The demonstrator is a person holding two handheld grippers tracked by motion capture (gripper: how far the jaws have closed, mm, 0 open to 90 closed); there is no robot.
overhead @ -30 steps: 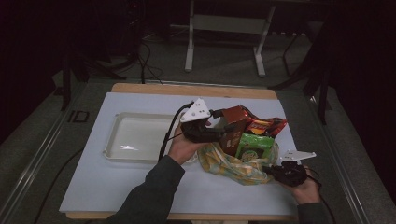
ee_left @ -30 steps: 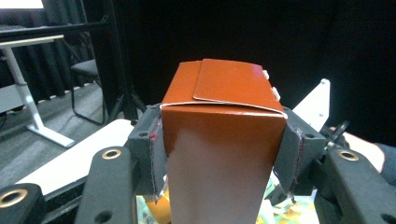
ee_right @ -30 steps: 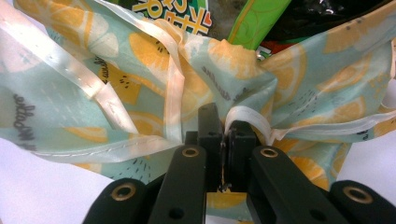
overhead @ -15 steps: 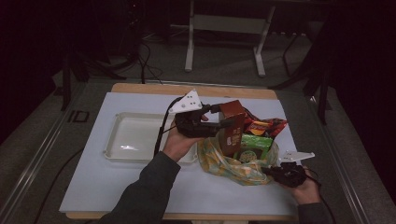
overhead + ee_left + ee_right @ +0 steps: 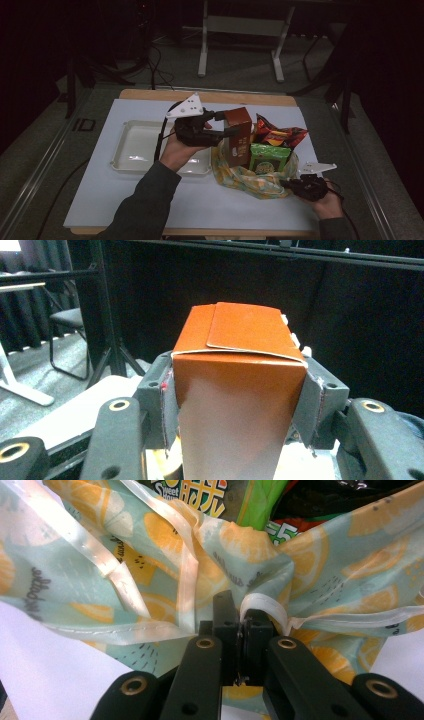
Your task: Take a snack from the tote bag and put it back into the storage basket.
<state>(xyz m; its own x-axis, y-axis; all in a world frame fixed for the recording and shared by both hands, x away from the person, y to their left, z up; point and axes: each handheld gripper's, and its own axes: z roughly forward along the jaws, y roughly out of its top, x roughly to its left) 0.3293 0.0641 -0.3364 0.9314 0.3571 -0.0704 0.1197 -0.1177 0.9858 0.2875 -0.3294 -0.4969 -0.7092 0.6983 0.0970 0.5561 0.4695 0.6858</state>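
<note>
High view looks down over the table; gripper views sit close, sharing the bag.

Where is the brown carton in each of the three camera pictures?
High view: brown carton stands upright at centre, clamped by the left gripper over the fruit-print bag.
Left gripper view: carton fills the centre, between the jaws.
Right gripper view: not in it.
Shared landmark: the fruit-print bag.

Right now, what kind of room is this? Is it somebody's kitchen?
Probably not a kitchen: it looks like a dim lab or studio. A person works at a white-topped table with hand-held grippers, black curtains hang behind, and cables and metal stands sit on a grey floor.
</note>
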